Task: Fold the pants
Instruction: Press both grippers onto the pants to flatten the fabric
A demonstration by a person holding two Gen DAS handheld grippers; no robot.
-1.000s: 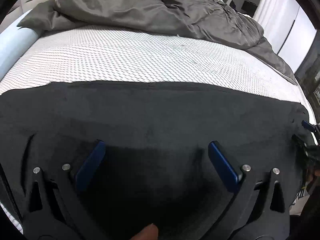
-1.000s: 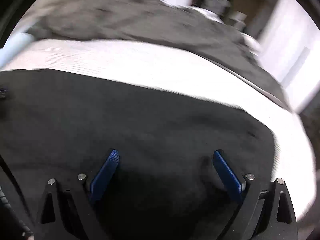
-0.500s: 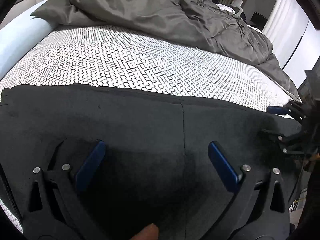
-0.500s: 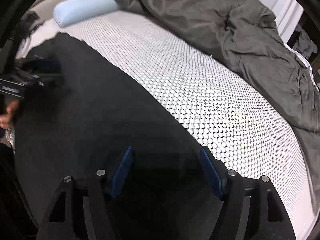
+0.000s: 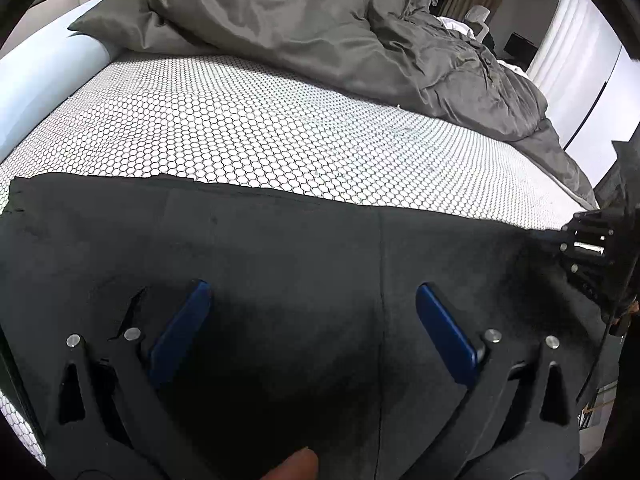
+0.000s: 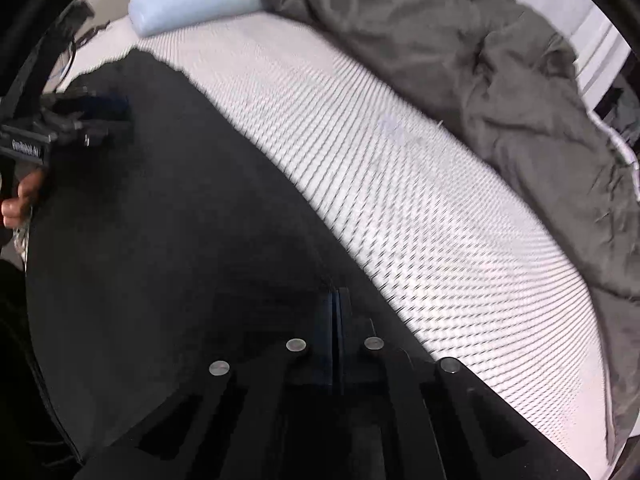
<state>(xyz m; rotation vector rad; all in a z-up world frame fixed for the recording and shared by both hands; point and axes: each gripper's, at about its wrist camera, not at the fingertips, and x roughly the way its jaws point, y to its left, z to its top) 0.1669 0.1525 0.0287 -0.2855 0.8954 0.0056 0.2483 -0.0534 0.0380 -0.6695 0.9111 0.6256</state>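
Black pants (image 5: 304, 248) lie flat across the near part of the bed, with a seam running down the middle. My left gripper (image 5: 316, 300) hovers over them, open, blue pads wide apart with only flat cloth beneath. In the right wrist view, my right gripper (image 6: 336, 300) is shut, its blue pads pressed together on the pants' far edge (image 6: 200, 220) where black cloth meets the mattress. From the left wrist view, the right gripper (image 5: 576, 240) sits at the pants' right end. The left gripper (image 6: 92, 116) shows at the pants' left end in the right wrist view.
The honeycomb-patterned white mattress (image 5: 260, 128) stretches beyond the pants. A crumpled grey duvet (image 5: 320, 28) is heaped at the back and right. A pale blue bolster pillow (image 6: 192, 0) lies at the far left. A fingertip (image 5: 296, 466) shows at the bottom edge.
The right gripper's jaws went from wide apart to shut at the pants' edge, after it swung to the pants' right end. The left gripper shifted slightly and stayed open.
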